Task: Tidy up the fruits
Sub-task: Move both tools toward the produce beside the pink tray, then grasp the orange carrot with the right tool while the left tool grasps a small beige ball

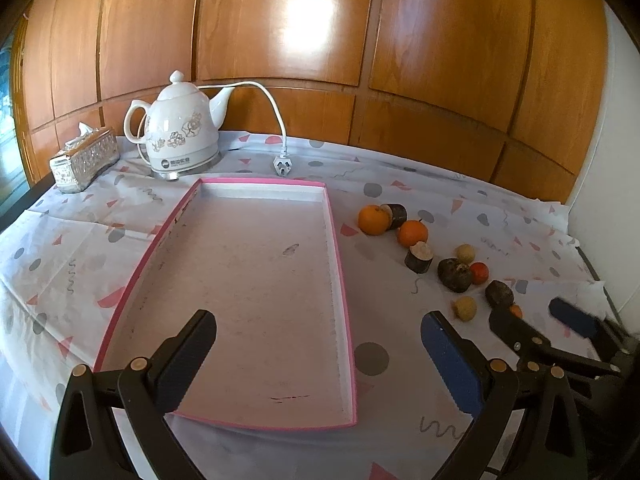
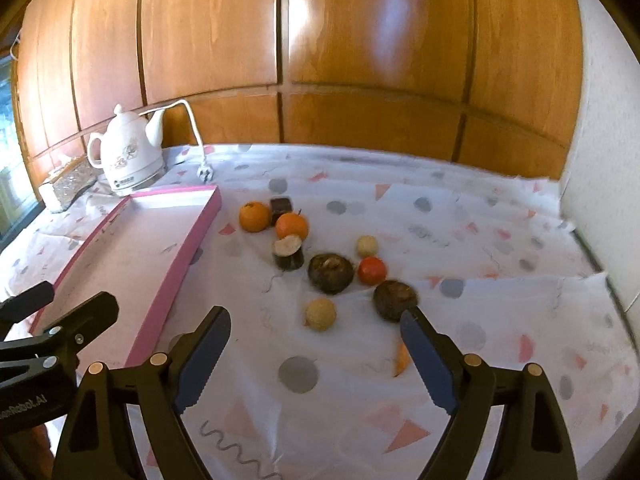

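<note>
In the left wrist view, the left hand-held gripper [image 1: 318, 354] is spread wide at the bottom of the frame over the empty pink tray [image 1: 340, 264] in the centre, with a kettle [image 1: 176, 128] and tissue box [image 1: 86, 158] at upper left; the fruits [image 1: 436, 256] lie scattered on the tabletop [image 1: 400, 184] right of the tray, and the right hand-held gripper [image 1: 532, 316] shows spread at lower right beside the nearest pieces. In the right wrist view, the right hand-held gripper [image 2: 316, 344] is spread at the bottom of the frame, holding nothing, its right finger [image 2: 428, 356] partly hiding an orange piece [image 2: 401, 358] and its tip just beside a dark fruit [image 2: 394, 298]. The oranges [image 2: 254, 216] sit mid-frame just right of the tray [image 2: 176, 264], and part of the left hand-held gripper [image 2: 56, 316] shows at left.
</note>
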Tool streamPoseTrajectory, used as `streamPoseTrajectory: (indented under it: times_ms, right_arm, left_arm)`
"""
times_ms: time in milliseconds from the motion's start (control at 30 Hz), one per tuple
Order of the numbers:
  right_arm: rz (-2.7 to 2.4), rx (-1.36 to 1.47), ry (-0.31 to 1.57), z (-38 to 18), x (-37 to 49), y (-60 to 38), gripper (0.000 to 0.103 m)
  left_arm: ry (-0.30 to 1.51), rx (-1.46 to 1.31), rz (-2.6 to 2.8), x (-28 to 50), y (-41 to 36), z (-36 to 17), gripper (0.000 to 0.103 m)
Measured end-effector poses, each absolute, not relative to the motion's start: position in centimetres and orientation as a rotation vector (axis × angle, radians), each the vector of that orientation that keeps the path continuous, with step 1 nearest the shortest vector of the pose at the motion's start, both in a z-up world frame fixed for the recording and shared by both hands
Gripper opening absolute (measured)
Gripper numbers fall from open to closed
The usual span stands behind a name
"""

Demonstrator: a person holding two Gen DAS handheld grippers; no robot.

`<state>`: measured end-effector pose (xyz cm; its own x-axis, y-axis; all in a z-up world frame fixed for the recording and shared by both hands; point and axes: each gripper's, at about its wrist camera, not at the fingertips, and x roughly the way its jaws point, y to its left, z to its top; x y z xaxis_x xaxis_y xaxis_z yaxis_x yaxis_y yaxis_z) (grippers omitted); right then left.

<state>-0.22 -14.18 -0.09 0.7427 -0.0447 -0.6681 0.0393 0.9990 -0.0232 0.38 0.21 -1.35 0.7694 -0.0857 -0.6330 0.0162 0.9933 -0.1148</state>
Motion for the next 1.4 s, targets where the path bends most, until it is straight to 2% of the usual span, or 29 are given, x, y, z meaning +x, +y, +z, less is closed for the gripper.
streamPoseTrajectory:
  times_ms: [100,133,167,433,900,1133,1400]
  right_arm:
    - [-0.018,0.108,0.789,-1.0,0.1,-15.3,0.086]
    - [-0.042,0.12,0.793,-1.2,0.0,-15.7,0.078]
    - [-0.056,0.114,0.791,-1.2,0.0,-15.7,0.075]
    - [-0.08,0.047,0.714,-0.1,-0.6,-15.6,0.075]
    - [-0.067,0.069,0.738,-0.4,-0.3,-16.4,0.075]
    - [-0.038,0.14,0.807,-1.5,0.4,-20.0,0.074]
    - [-0.034,0.183,0.903,-4.2,0.7,-25.4,0.05]
  left_arm:
    - [0.691,-0.104,-0.054,0.4,0.3,-1.3,0.103]
    - [0.693,-0.103,-0.053,0.4,0.4,-1.4,0.103]
    - [0.694,-0.102,-0.053,0.4,0.3,-1.4,0.103]
    - [0.695,-0.098,-0.057,0.6,0.3,-1.5,0.103]
    - [0.703,-0.086,-0.066,0.7,-0.2,-1.7,0.103]
    - [0.717,-0.077,-0.088,0.9,-0.8,-2.0,0.103]
    - [0.737,-0.034,-0.166,1.4,-2.7,-2.4,0.103]
